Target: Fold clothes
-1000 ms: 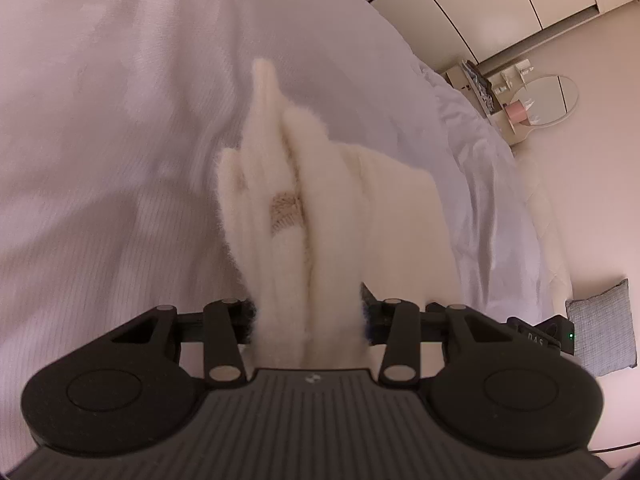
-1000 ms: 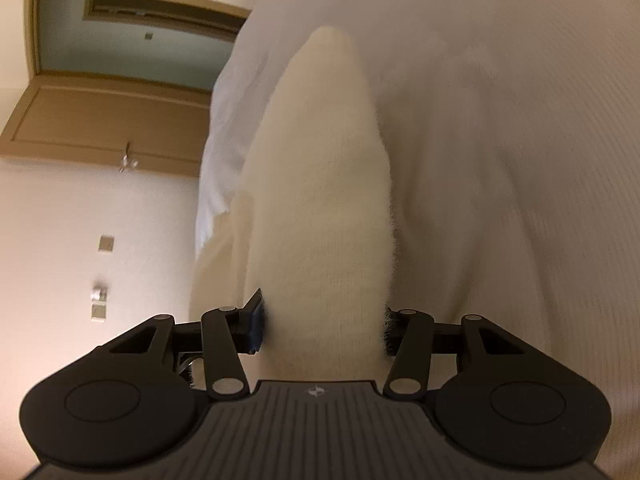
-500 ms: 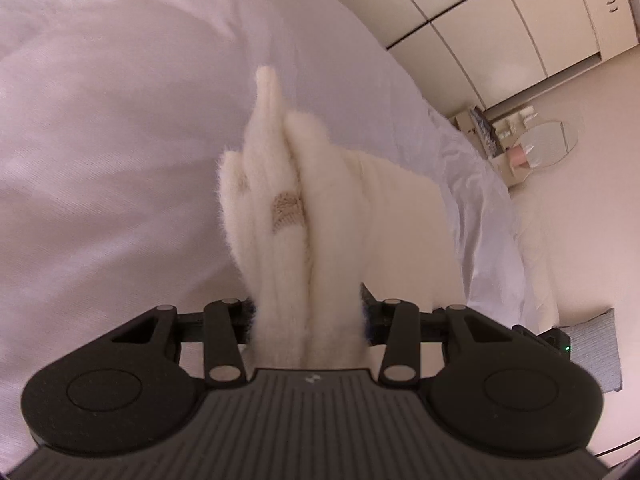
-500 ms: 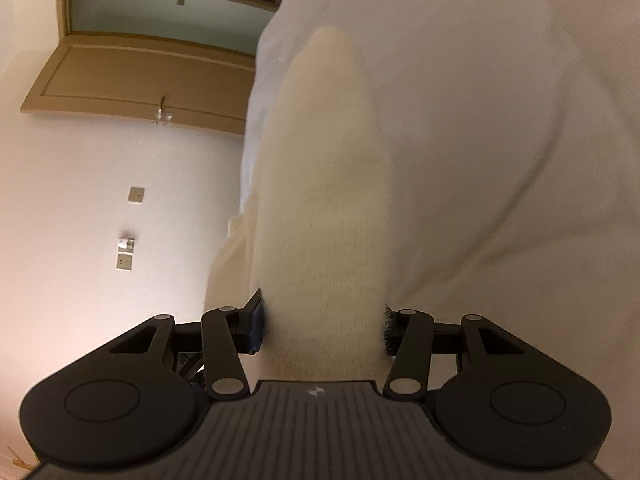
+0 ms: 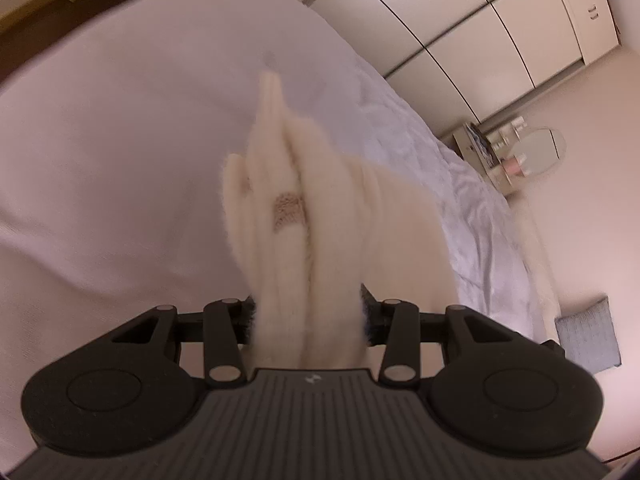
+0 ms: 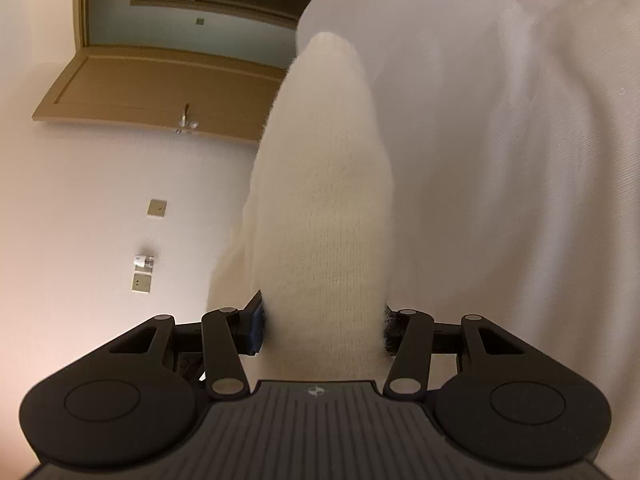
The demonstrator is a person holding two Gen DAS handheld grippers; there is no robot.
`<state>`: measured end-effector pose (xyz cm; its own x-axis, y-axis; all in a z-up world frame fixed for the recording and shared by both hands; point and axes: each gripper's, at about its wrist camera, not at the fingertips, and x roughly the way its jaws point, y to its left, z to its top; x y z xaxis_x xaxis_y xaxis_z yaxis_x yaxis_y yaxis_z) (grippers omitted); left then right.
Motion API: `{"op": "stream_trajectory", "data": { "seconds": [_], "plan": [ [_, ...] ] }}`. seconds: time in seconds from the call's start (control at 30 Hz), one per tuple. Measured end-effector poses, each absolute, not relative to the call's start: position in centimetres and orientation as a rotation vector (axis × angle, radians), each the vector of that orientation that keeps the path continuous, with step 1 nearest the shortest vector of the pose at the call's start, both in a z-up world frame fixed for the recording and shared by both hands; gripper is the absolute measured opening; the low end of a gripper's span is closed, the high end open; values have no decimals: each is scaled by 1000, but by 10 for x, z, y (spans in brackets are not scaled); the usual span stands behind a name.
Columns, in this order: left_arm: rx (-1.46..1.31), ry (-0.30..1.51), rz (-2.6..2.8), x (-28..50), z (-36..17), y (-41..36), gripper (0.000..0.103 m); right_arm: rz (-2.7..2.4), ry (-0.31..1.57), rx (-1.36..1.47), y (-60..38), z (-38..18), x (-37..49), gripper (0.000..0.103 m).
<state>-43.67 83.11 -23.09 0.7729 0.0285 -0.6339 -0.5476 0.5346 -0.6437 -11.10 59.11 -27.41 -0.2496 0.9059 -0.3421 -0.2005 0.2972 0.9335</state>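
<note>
A bedroom with a wide bed (image 5: 132, 168) under a white cover fills both views; cupboard doors (image 5: 472, 28) line the far right wall in the left view, and a wooden door (image 6: 160, 92) shows at the left of the right view. One cream knitted garment (image 5: 320, 240) hangs lifted above the bed, held between the two claws. The left claw (image 5: 308, 312) pinches a bunched, several-layered edge of it, and the right claw (image 6: 324, 324) pinches a smooth single fold (image 6: 324, 208). In each view the cloth's long axis runs straight away from the claw toward the bed. Neither hand looks nearer the mattress. The coming move likely lowers the far hanging end onto the bed first. A small brown label (image 5: 289, 213) shows on the left bunch.
</note>
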Motion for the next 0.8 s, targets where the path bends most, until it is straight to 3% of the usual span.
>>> {"op": "stream_trajectory", "data": {
  "seconds": [0.4,0.63,0.7,0.8],
  "plan": [
    [-928,559,451,-515,-230,947,38,1328,1410,633,728,-277,-159,49],
    [-953,665,510,-522,-293,995,39,1268,1483,549,767,-334,-191,50],
    [-990,683,508,-530,-317,1005,46,1227,1508,494,764,-344,-198,52],
    [-1031,668,489,-543,-329,1016,47,1203,1516,447,757,-344,-201,62]
  ]
}}
